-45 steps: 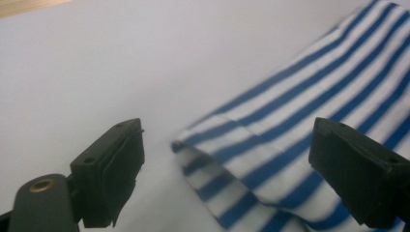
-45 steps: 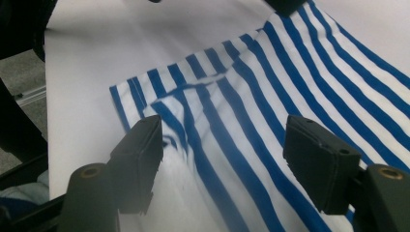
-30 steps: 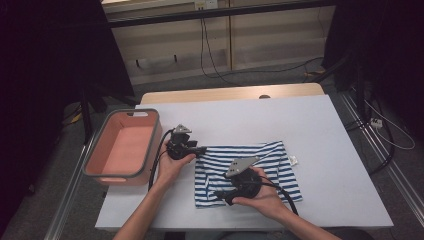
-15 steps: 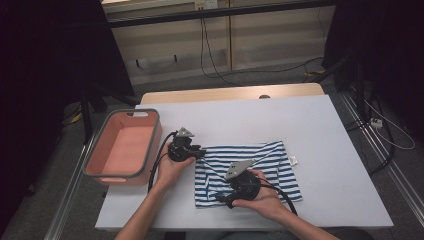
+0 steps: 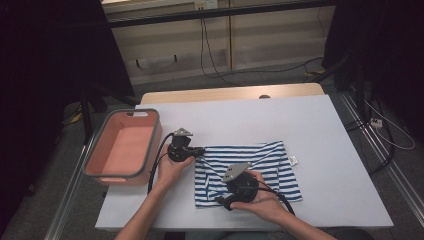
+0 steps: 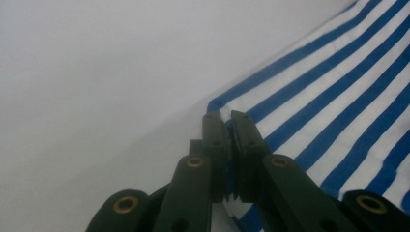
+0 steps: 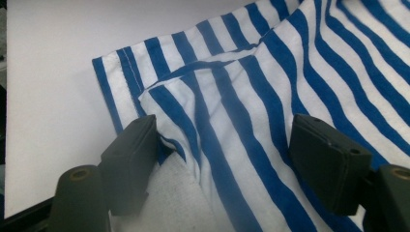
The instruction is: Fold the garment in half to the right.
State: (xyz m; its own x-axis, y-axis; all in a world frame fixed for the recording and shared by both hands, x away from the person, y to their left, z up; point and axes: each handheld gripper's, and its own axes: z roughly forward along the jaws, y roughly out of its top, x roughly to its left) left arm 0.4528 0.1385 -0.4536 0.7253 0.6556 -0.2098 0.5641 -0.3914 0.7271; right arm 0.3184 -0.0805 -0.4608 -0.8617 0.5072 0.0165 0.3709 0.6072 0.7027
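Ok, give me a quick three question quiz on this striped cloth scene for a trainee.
1. True or false: the left gripper is shut on a corner of the striped cloth.
2. The right gripper is: A) shut on the cloth, B) open over the cloth, C) inside the tub.
3. What sits at the table's left edge?

Key: 1 true. 2 B. 3 an empty pink tub.
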